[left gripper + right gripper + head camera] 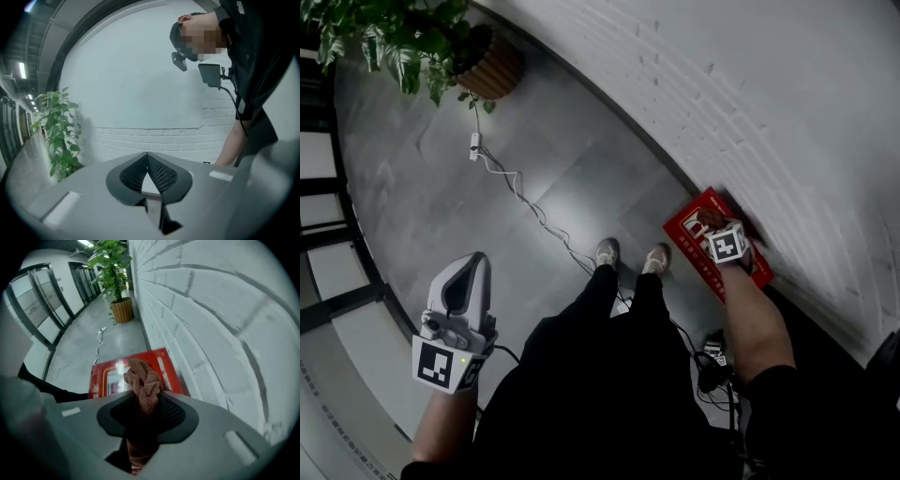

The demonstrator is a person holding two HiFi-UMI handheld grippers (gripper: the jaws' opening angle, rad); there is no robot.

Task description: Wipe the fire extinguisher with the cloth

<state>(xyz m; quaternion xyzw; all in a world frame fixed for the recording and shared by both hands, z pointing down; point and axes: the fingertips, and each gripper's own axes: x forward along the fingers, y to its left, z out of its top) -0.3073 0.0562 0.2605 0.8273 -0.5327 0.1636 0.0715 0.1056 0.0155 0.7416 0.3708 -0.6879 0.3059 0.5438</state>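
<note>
Right gripper (146, 397) pinches nubbly brown cloth (143, 378) over flat red box (171, 367).

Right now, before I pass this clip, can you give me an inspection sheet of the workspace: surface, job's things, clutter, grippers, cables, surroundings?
Surface: grey tiled floor, with the person's shoes on it.
Job's things: red fire extinguisher box on the floor against the white brick wall; brown cloth bunched above it; the extinguisher itself cannot be made out.
Clutter: nothing seen.
Grippers: right gripper shut on the cloth, pointing down over the box; left gripper shut with nothing in it, off to the side.
Cables: white cable runs across the floor from near the plant toward the shoes.
Surroundings: potted plant; glazed doors.
</note>
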